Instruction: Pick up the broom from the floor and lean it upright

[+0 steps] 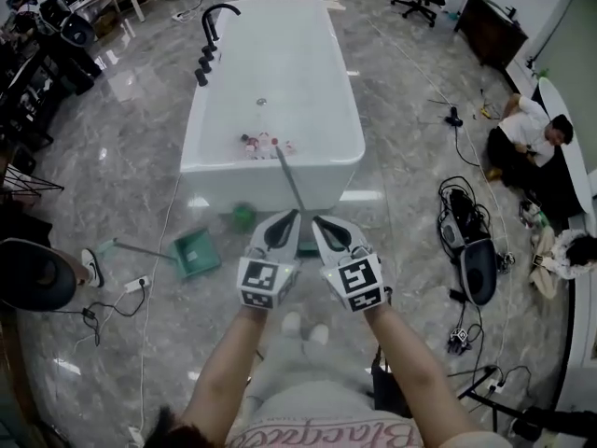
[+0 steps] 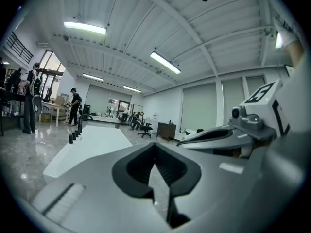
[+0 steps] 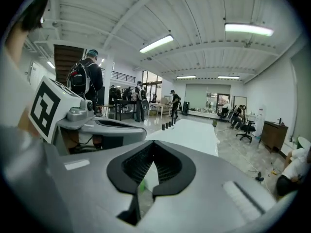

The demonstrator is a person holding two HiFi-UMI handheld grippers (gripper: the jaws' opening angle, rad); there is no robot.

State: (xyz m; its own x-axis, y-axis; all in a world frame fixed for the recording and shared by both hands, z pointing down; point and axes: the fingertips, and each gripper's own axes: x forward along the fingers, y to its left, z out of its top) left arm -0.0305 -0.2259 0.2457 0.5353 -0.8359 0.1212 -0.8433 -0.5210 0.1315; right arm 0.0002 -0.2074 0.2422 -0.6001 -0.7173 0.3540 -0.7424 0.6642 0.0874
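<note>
Fingers on the left gripper (image 1: 291, 218) and right gripper (image 1: 320, 224) are closed and empty, side by side on outstretched forearms. Just beyond, the broom (image 1: 287, 177) leans its handle on the bathtub (image 1: 233, 180); a green dustpan (image 1: 196, 250) lies left. Left gripper view: fingertips together, tub ahead. Right gripper view: the same.

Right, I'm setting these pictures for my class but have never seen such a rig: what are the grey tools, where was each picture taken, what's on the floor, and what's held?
A person holds a two-jaw tool in each hand: the left gripper and the right gripper. One picture comes from a camera on the person's head, looking down. The other two come from cameras riding on each gripper. Both grippers have their jaws closed. On the floor stand a white bathtub and a green dustpan. A thin grey broom handle runs out from where the gripper tips meet, but the exact grip is hidden.
</note>
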